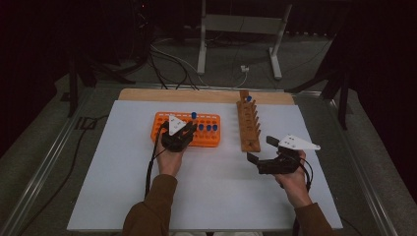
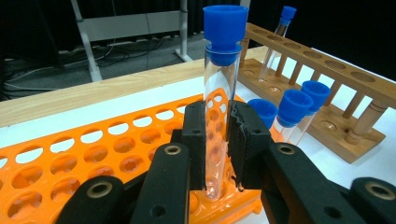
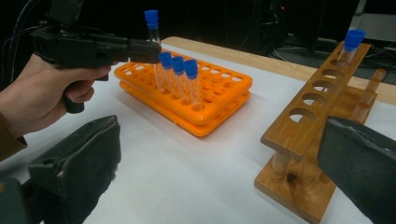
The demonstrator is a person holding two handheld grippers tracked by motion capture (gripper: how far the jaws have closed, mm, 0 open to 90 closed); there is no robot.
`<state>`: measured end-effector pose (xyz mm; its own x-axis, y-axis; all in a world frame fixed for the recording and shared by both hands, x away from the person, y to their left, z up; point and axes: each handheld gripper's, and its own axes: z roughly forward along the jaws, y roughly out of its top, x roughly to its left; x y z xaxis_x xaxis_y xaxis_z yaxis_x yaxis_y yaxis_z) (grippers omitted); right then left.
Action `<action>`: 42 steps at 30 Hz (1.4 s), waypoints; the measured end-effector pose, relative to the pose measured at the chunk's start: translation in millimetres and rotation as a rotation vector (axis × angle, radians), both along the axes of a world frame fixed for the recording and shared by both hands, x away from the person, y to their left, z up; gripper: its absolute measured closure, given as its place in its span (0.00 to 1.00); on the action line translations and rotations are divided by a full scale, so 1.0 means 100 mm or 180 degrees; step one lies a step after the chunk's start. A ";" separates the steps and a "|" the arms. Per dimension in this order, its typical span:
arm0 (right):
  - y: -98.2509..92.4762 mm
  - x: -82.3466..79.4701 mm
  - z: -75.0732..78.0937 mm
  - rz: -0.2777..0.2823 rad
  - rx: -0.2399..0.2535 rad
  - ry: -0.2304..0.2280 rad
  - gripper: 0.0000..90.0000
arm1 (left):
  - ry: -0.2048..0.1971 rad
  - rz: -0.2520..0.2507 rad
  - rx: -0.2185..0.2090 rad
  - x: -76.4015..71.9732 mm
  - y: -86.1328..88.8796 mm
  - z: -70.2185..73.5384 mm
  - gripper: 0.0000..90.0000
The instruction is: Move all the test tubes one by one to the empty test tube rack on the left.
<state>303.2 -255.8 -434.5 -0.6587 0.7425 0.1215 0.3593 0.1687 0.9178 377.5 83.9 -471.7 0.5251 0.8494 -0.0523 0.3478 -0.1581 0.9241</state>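
The left gripper [image 2: 217,140] is clamped on a clear test tube [image 2: 218,93] with a blue cap, both pads pressing the glass below the cap; the tube stands upright with its lower end inside a hole of the orange rack [image 2: 93,154]. The right gripper [image 1: 263,150] rests with its jaws spread wide and nothing between them, near the front end of the wooden rack [image 1: 248,125]. Farther off, three capped tubes [image 3: 180,77] stand in the orange rack, and one more tube [image 3: 350,44] stands at the wooden rack's far end.
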 end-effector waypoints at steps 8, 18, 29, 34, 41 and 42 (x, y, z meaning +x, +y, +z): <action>0.01 0.00 -0.02 0.0015 0.0009 0.0025 0.00 | 0.0025 -0.0005 0.0012 0.01 -0.04 -0.04 0.87; -0.01 0.00 -0.01 0.0016 0.0034 0.0032 0.00 | 0.0211 0.0012 0.0194 0.03 -0.07 -0.21 0.87; 0.02 0.01 -0.04 0.0048 0.0003 0.0058 0.00 | 0.0319 -0.0002 0.0317 0.05 -0.09 -0.24 0.87; 0.02 0.01 -0.05 0.0052 -0.0004 0.0072 0.00 | 0.0337 -0.0011 0.0414 0.04 -0.12 -0.27 0.87; 0.02 0.01 -0.06 0.0058 -0.0006 0.0082 0.00 | 0.0380 -0.0036 0.0434 0.04 -0.11 -0.27 0.87; 0.02 0.01 -0.06 0.0062 -0.0006 0.0083 0.00 | 0.0388 -0.0034 0.0414 0.05 -0.11 -0.27 0.87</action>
<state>304.5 -253.4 -440.9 -0.6696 0.7299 0.1374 0.3797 0.1774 0.9079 382.1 73.4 -498.7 0.5305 0.8477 -0.0062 0.4538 -0.2778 0.8467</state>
